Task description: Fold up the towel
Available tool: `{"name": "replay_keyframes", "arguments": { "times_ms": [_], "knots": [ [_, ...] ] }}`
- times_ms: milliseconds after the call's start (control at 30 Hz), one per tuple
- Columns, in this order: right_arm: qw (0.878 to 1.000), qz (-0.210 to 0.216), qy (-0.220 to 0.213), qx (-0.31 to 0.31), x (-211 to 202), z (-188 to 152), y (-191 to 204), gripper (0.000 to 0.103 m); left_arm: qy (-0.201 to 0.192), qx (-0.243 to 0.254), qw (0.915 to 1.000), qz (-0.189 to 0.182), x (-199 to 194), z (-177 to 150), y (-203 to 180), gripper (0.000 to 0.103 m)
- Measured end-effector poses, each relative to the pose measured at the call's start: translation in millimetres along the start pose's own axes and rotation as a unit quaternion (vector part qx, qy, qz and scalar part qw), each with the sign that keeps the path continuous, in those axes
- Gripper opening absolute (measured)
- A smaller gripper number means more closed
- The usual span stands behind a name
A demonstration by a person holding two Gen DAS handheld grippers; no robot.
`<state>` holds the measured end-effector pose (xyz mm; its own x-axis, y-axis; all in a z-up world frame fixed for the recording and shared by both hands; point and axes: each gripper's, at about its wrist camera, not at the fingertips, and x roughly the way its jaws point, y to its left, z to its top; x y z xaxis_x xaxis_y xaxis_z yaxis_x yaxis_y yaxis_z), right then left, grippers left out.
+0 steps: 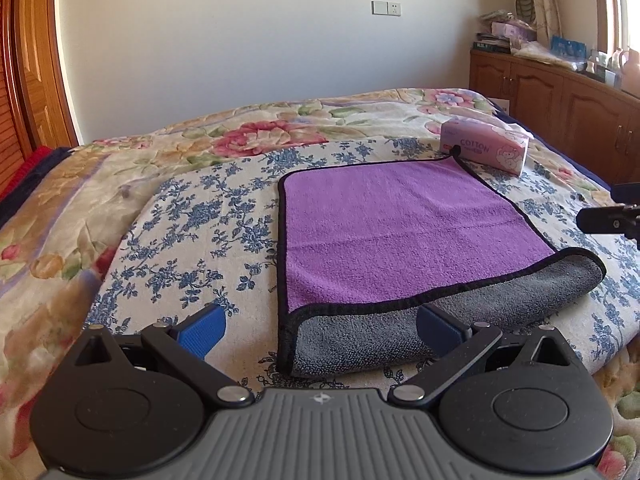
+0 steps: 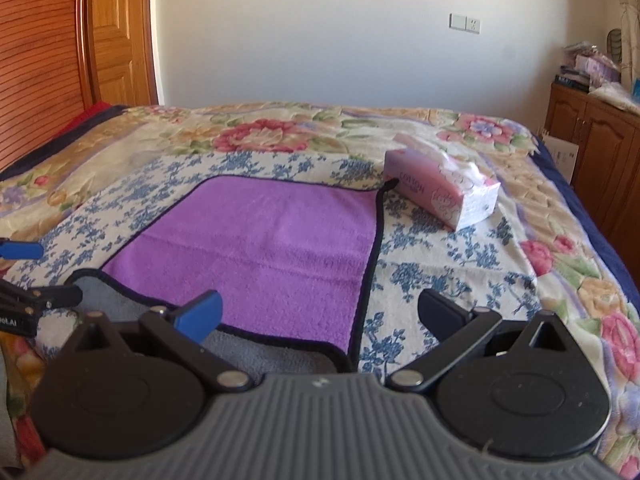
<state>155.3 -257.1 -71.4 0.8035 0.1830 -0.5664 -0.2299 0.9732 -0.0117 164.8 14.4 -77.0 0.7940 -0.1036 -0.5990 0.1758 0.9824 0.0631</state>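
A purple towel (image 1: 400, 236) with black trim and a grey underside lies on the bed, folded once, its grey fold (image 1: 440, 320) along the near edge. It also shows in the right wrist view (image 2: 260, 248). My left gripper (image 1: 320, 332) is open and empty, above the towel's near left corner. My right gripper (image 2: 320, 316) is open and empty, above the towel's near right corner. Part of the right gripper shows at the right edge of the left wrist view (image 1: 612, 218). Part of the left gripper shows at the left edge of the right wrist view (image 2: 36, 296).
A pink tissue box (image 1: 484, 148) sits by the towel's far right corner, also in the right wrist view (image 2: 444, 188). The bed has a floral quilt (image 1: 256, 132) and a blue-flowered sheet (image 1: 192, 236). A wooden cabinet (image 1: 560, 92) stands to the right, a wooden door (image 2: 116, 36) to the left.
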Motion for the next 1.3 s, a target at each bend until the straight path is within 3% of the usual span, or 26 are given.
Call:
{"name": "replay_keyframes", "arguments": {
  "times_ms": [267,567,733,867,1300],
  "knots": [
    [1.0,0.007,0.025,0.012,8,-4,-3,0.103,0.011,-0.022,0.9996,-0.016,10,2,10,0.091],
    [0.997,0.002,0.069,0.024,21,-10,-8,0.103,0.019,-0.038,0.9983,-0.039,16,1,15,0.068],
    [0.997,0.014,0.073,0.027,22,-12,-10,0.103,0.029,-0.059,0.9967,-0.048,21,1,22,0.051],
    [0.996,0.025,0.08,0.026,24,-12,-9,0.082,0.035,-0.072,0.9956,-0.048,23,0,26,0.045],
    [0.994,0.03,0.099,0.037,26,-13,-12,0.051,0.043,-0.079,0.995,-0.043,24,-1,29,0.035]
  ]
}}
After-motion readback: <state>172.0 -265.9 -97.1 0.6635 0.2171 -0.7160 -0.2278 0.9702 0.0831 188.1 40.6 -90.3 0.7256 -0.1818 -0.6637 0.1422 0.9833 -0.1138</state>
